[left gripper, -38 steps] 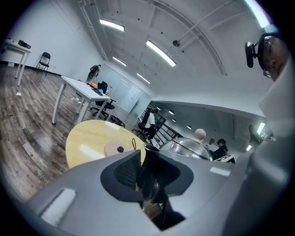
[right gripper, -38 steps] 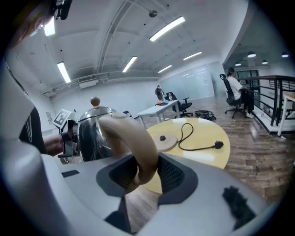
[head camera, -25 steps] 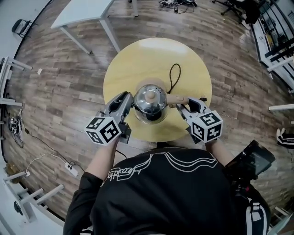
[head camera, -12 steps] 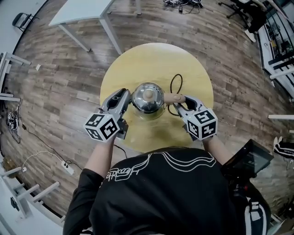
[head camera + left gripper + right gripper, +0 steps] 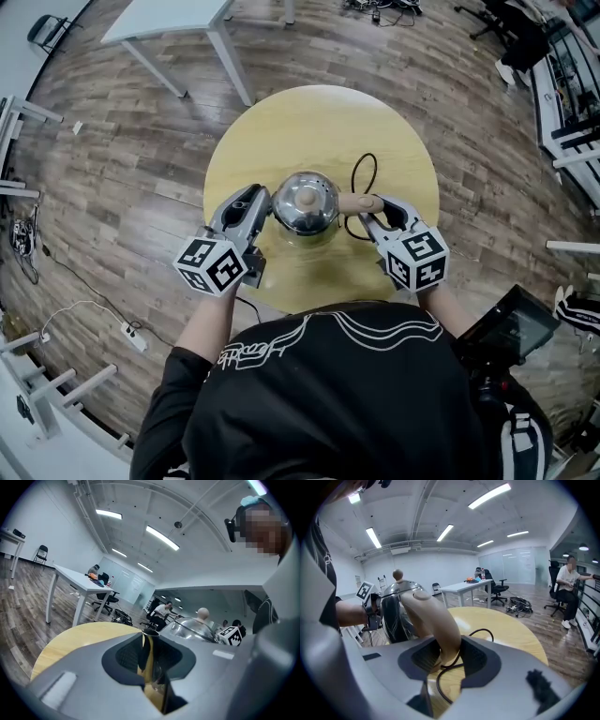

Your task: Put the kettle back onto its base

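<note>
The kettle [image 5: 305,202] stands near the middle of the round table [image 5: 281,122], a little toward the edge nearest me. I have it between both arms. My forearms reach forward from my body and angle inward, with the marker cubes [image 5: 214,264] back toward me. My left gripper [image 5: 255,202] comes in almost level on the kettle's left side, its jaws drawn narrow and pinching the spout [image 5: 150,633]. My right gripper [image 5: 373,217] tips downward on the right side, its jaws set wide and clamped around the tan handle [image 5: 359,202]. A black cord [image 5: 361,173] loops on the table beneath the handle.
</note>
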### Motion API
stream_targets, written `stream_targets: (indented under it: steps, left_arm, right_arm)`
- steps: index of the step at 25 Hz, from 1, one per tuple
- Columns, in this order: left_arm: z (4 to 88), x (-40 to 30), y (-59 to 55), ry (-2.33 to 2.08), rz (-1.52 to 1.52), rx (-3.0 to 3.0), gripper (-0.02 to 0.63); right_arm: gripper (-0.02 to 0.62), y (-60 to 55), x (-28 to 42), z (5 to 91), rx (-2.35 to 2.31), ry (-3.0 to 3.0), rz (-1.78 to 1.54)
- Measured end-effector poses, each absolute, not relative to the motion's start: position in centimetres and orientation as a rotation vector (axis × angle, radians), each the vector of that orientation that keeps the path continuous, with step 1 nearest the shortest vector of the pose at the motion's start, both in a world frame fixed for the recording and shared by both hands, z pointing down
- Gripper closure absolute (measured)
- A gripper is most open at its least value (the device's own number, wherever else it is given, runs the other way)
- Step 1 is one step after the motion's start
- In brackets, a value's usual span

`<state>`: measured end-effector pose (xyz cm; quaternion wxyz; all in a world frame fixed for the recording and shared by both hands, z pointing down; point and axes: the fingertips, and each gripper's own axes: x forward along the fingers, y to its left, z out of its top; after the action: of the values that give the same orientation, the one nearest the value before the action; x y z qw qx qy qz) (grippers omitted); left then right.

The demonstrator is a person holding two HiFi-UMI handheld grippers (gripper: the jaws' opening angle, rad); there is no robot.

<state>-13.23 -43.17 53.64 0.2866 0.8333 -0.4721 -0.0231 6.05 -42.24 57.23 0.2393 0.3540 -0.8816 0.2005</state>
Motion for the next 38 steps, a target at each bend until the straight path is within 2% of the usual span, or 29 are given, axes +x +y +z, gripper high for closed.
stream_targets:
  steps: [14,16,19,22,30,33,37,38]
  left_arm:
    - [54.6,-13.5,-42.9,-1.334,-0.108,2.237,0.551]
    - [54.8,-13.9,-43.1,-1.356,-0.102,2.211,0.514]
    - [54.4,-14.6,-43.1,-1.391,-0.139,2.184,0.419]
    - [53.0,-15.4,-42.9,-1.438,-0.161,2.203,0.399]
    - [51.0,-15.1,-37.5,-1.442,-0.108,2.277,0.399]
    - [50.1,-13.7,-33.7,-1.384,-0.086,2.312,0.405]
    - [47.7,-11.1,-27.9,-1.27,-0.056,2.388,0.525]
    - [46.9,-10.5,-26.2,-1.243,-0.049,2.408,0.57]
  right_arm:
    - [0.459,-42.3,5.9,58.2,1.009,-2.455,0.471]
    - [0.457,-42.4,5.7,58.3,1.013,-2.45,0.472]
    - [0.443,-42.4,6.2,58.2,1.054,-2.442,0.493]
    - [0.429,-41.9,7.0,58.0,1.075,-2.428,0.485]
    - [0.428,-37.7,9.1,55.1,1.131,-2.435,0.478]
    - [0.428,-34.8,8.6,52.2,1.135,-2.498,0.481]
    - [0.434,-28.7,7.1,48.0,1.058,-2.614,0.503]
    - [0.463,-26.9,6.9,47.1,1.039,-2.637,0.499]
